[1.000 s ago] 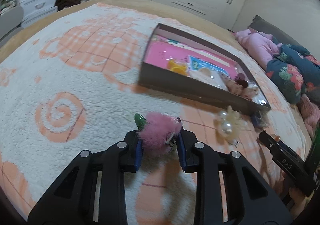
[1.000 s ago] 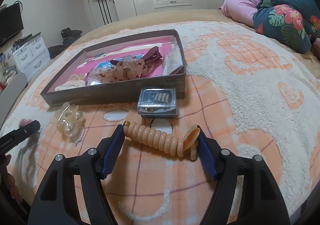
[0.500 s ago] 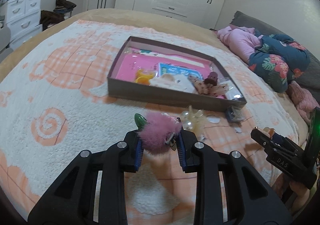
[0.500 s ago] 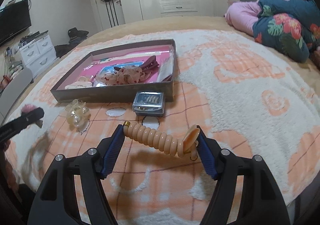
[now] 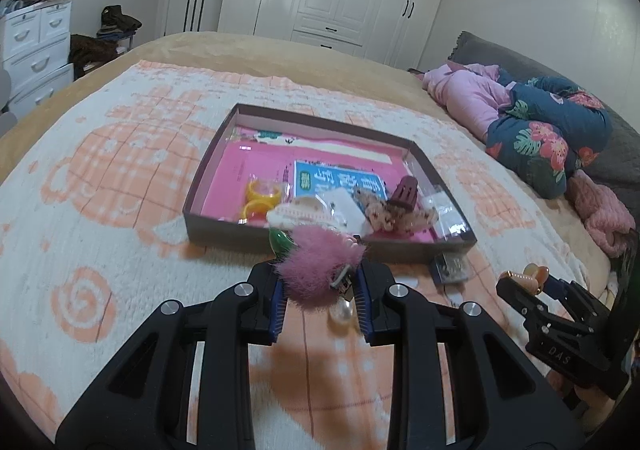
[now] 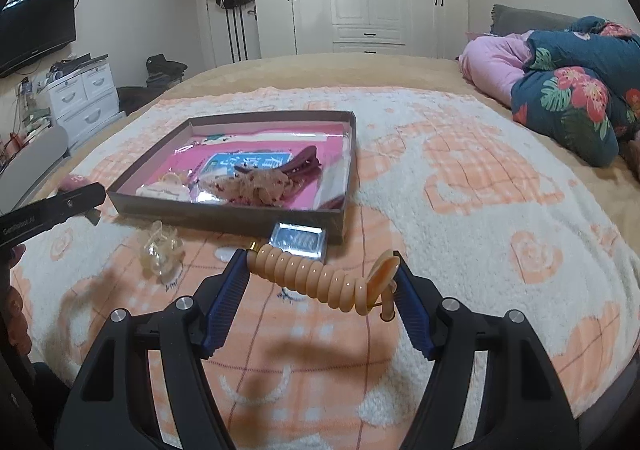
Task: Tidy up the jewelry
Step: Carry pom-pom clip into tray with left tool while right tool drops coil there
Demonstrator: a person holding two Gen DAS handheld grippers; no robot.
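The left gripper (image 5: 320, 290) has its jaws pinched on a pink pom-pom (image 5: 320, 264), a fluffy ball with a green bit (image 5: 280, 242) at its left and a metal clip at its right. It is held up off the blanket (image 5: 120, 186), in front of the near wall of the box (image 5: 224, 232). A pearly clip (image 6: 160, 250) of clear, glossy plastic lies on the blanket under and just beyond these jaws, near the box wall.

The right gripper (image 6: 320, 284) has its jaws closed on a spiral tie (image 6: 312, 276), a smooth peach plastic coil with a gold tip at its left end and a flat disc at its right. It spans the gap between the blue ribbed pads (image 6: 226, 300), above the blanket. Straight ahead a small shiny tin (image 6: 298, 240) lies against the box's near right corner.

The box is a shallow, dark-walled cardboard tray with a pink floor. It holds yellow rings (image 5: 262, 198), a blue card (image 5: 340, 180), a maroon claw clip (image 5: 406, 190), a floral scrunchie (image 5: 396, 212) and a white comb clip (image 5: 298, 214); these crowd its near half, while the far half shows bare pink.

The blanket is fleecy, white with orange patterns, with wide bare stretches left and right of the box. A floral pillow (image 6: 572, 106) lies at the far right.
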